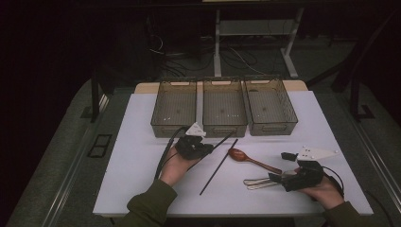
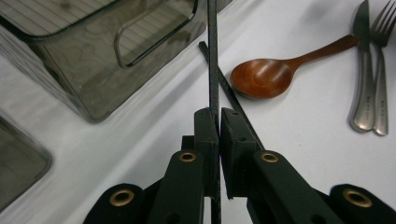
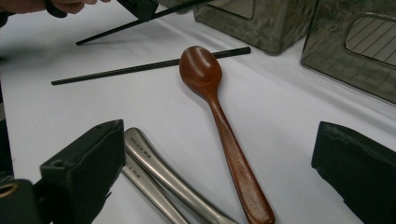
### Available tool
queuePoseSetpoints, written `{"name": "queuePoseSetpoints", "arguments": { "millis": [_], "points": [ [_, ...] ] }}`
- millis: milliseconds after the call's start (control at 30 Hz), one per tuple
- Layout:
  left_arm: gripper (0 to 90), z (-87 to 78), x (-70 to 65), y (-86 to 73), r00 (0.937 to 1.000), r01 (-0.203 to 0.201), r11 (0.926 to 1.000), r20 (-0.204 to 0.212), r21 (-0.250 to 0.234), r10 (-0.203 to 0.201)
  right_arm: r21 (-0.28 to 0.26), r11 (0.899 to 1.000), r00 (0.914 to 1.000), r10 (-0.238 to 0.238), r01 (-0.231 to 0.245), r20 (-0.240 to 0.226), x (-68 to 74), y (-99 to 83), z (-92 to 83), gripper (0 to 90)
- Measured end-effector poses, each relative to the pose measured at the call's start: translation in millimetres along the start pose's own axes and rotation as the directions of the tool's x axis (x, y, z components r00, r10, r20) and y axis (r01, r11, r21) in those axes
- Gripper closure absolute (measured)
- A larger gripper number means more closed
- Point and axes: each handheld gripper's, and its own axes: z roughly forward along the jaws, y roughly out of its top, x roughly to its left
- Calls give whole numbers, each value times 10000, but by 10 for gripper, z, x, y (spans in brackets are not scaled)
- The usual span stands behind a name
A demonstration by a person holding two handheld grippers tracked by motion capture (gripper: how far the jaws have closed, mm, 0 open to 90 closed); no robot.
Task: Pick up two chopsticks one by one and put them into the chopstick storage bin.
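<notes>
One chopstick (image 2: 213, 56) pinched in the left gripper (image 2: 218, 122)
Thin, stiff, light and slick, it may pivot; hold nearer its middle. Right gripper (image 3: 210, 163) gapes wide, holding nothing, over the wooden spoon (image 3: 215, 116).

Spoon (image 3: 210, 93): glossy reddish-brown wood, smooth. Knife (image 2: 362, 70) and fork (image 2: 382, 74), at 3 o'clock of the spoon in the left gripper view: brushed, satin metal. Chopsticks (image 3: 149, 66): matt black, finely textured. Bins (image 1: 224, 106): smoky translucent plastic with ribbed floors. Table (image 1: 142, 156): matt white, smooth. Left gripper (image 2: 219, 116): matt black plastic with brass eyelets.
</notes>
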Motion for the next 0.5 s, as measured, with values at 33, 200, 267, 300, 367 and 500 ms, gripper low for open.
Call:
{"name": "queuePoseSetpoints", "arguments": {
  "millis": [33, 200, 267, 300, 367, 500],
  "points": [
    [848, -7, 1, 3, 10000, -30, 10000, 29, -58, 30, -2, 10000, 10000, -10, 10, -6, 0, 0, 0, 24],
    [849, -53, -8, 23, 9999, 53, 9997, 96, -228, -51, 3, 10000, 10000, -28, 28, -3, 0, 0, 0, 24],
    [848, -77, -18, 35, 9999, 97, 9995, 98, -301, -94, -2, 10000, 10000, -43, 43, -3, -1, -1, 1, 24],
    [849, -89, -21, 42, 9999, 46, 9994, 103, -355, -42, -1, 10000, 10000, -34, 34, -1, -1, -1, 0, 24],
    [849, -111, -28, 59, 9999, 24, 9991, 110, -421, -20, 3, 10000, 10000, -15, 15, -2, 0, 0, 0, 24],
    [849, -165, -37, 101, 9999, 1, 9986, 128, -527, 5, 6, 10000, 10000, -36, 36, 1, 0, -1, 1, 24]
  ]
}}
